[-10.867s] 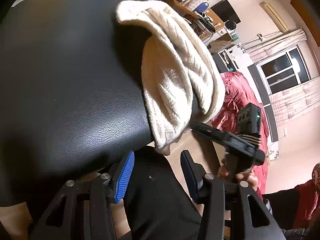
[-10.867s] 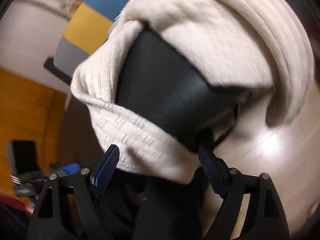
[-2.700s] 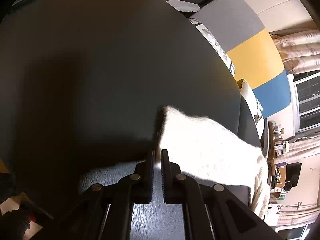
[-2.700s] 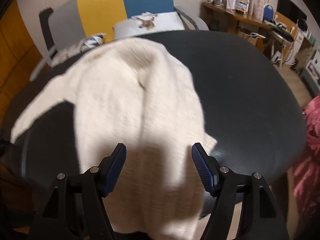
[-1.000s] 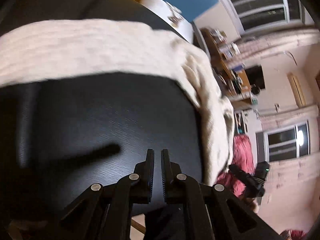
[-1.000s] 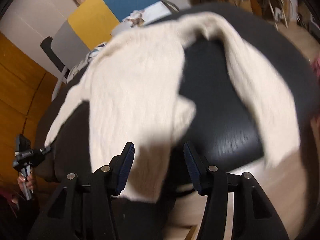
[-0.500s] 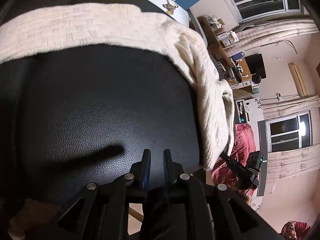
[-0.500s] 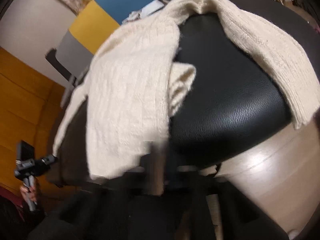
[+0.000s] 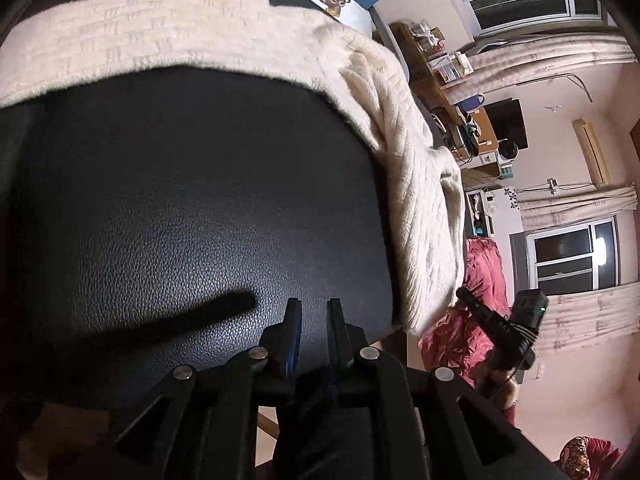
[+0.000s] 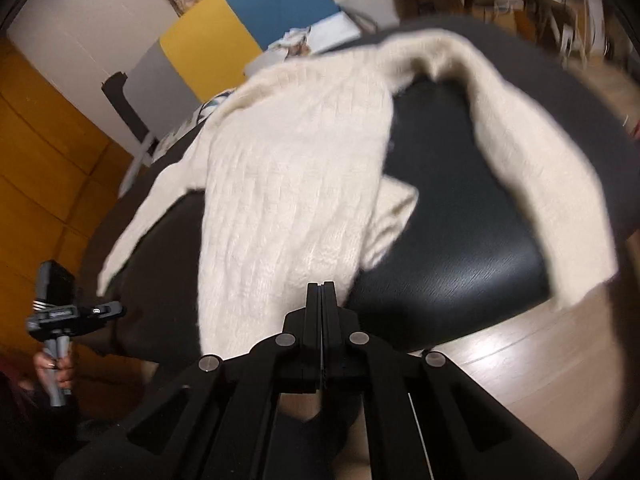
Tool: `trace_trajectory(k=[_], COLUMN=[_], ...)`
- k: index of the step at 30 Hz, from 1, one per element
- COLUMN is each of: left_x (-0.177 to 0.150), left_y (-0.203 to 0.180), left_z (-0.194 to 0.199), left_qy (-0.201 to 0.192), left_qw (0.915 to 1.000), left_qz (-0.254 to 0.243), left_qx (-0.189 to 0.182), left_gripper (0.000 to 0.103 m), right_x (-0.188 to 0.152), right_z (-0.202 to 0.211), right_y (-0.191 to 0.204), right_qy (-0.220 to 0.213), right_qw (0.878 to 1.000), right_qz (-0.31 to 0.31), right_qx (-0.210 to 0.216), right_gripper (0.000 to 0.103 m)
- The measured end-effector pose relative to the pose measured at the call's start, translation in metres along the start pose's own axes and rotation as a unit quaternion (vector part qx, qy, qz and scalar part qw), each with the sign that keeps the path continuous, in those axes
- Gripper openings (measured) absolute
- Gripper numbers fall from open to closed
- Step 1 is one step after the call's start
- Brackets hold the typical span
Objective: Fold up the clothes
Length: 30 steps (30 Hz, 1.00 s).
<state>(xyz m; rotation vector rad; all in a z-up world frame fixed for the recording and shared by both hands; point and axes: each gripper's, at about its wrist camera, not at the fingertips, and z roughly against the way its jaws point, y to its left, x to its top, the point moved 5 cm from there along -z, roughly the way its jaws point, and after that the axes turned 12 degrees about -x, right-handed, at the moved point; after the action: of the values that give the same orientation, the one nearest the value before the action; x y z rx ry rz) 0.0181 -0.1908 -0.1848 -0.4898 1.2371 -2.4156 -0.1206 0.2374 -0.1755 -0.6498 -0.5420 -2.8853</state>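
right gripper (image 10: 321, 286): now shut on sweater (image 10: 280, 200) hem | left gripper (image 9: 313, 304): slightly parted

1 cream knit sweater (image 10: 288, 200), 2 sleeves showing on it, draped over 1 round black leather seat (image 9: 180, 200). 2 handheld grippers: left gripper (image 9: 313, 308), right gripper (image 10: 321, 292), 2 fingers each; each also shows small in the other's view. 1 person's hand (image 10: 54, 364) clearly visible, gripping a handle. 1 chair (image 10: 224, 36) with 3 colour blocks: grey, yellow, blue. 2 windows (image 9: 572, 256) with curtains, 1 red blanket (image 9: 480, 280), 1 cluttered wooden desk (image 9: 432, 76), 1 dark monitor (image 9: 508, 120)
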Motion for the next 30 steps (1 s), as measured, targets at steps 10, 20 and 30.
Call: trace_trajectory(k=[10, 20, 30], left_x=[0.001, -0.003, 0.001], left_y=[0.005, -0.002, -0.001], left_z=[0.001, -0.016, -0.025], left_qy=[0.002, 0.017, 0.021], left_qw=[0.9998, 0.9998, 0.9997], left_qz=[0.01, 0.005, 0.01], left_qx=[0.015, 0.008, -0.008], left_gripper=[0.01, 0.01, 0.01], right_x=[-0.021, -0.021, 0.071], right_z=[-0.033, -0.026, 0.082], right_y=[-0.041, 0.026, 0.078], right_qy=[0.017, 0.033, -0.136], right_qw=[0.978, 0.998, 0.909], right_qz=[-0.153, -0.005, 0.254], right_qx=[0.144, 0.052, -0.302], right_gripper=[0.056, 0.004, 0.0])
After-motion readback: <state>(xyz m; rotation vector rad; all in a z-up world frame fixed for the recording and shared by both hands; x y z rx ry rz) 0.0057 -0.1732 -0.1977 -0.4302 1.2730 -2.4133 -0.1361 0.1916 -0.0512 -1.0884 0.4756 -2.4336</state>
